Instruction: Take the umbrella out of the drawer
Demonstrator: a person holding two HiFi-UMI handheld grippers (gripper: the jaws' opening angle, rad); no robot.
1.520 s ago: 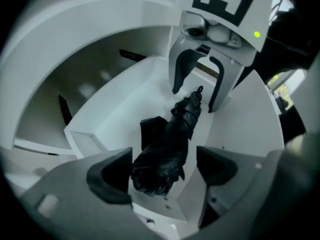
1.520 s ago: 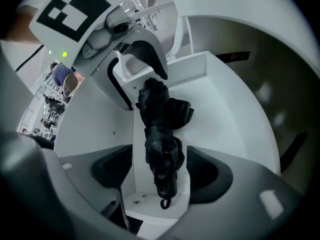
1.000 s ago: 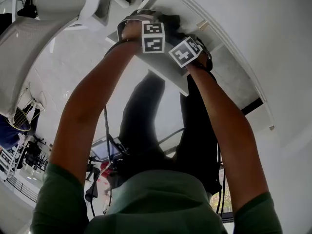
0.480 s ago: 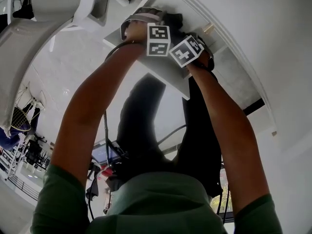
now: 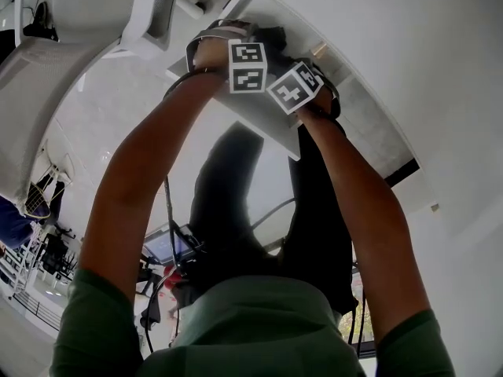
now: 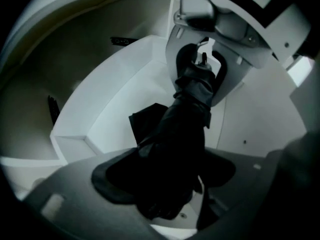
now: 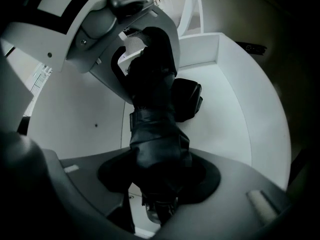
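A folded black umbrella [image 6: 184,126] stretches along the inside of an open white drawer [image 6: 107,96], one end between each gripper's jaws. The left gripper [image 6: 165,199], jaws wide, and the right gripper [image 7: 160,189], jaws narrower, are both closing around it. Black-and-white square patterns cover their marker cubes [image 5: 247,67].

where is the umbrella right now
In both gripper views the umbrella is inside the white drawer, one end in the closing claw of the left gripper, the other in that of the right gripper.
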